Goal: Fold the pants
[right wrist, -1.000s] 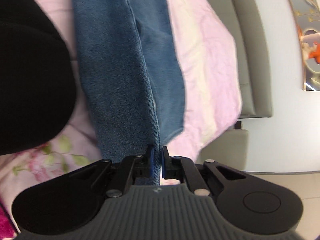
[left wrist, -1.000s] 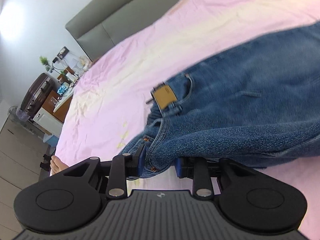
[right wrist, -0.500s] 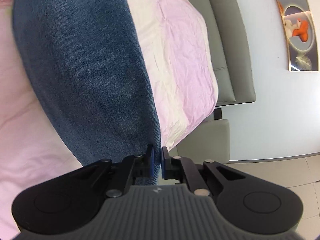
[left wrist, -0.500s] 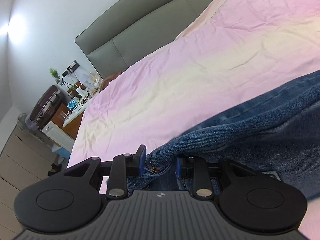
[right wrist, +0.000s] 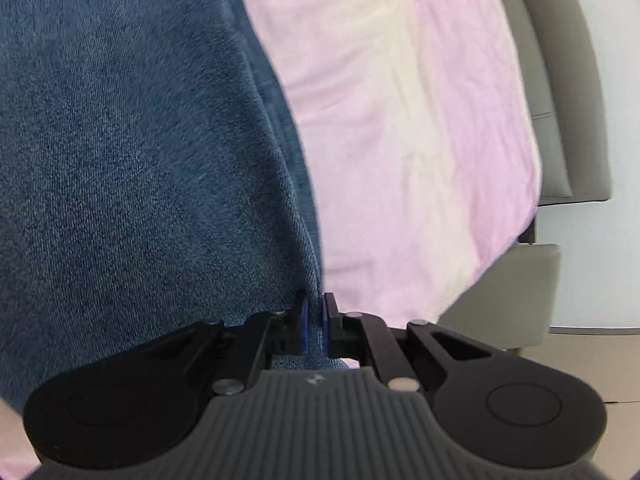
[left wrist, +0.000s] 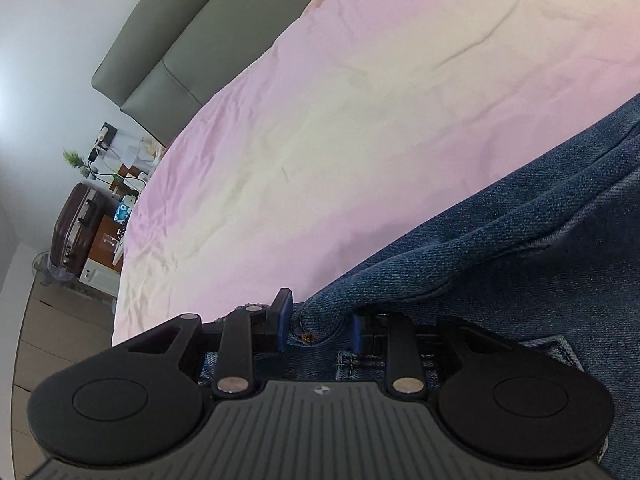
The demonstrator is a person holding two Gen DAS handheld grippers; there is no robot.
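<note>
The pants are blue jeans [left wrist: 520,264] spread over a pink and cream bed sheet [left wrist: 320,128]. My left gripper [left wrist: 320,320] is shut on a thick bunched fold of denim with a copper rivet, close above the sheet. In the right wrist view the jeans [right wrist: 140,160] fill the left half as a broad flat panel. My right gripper [right wrist: 316,320] is shut tight on the thin edge of that denim. Parts of the jeans lie under both grippers, out of sight.
A grey padded headboard [left wrist: 192,36] runs along the far side of the bed. Beyond the bed's left end stand a dark suitcase [left wrist: 72,236] and a cluttered bedside table [left wrist: 120,184]. In the right wrist view a grey bed frame corner [right wrist: 536,288] and tiled floor [right wrist: 592,352] show.
Both grippers have carried the jeans across and down toward the sheet. The waistband with its leather patch has left the left view. The dark shape has gone from the right view.
</note>
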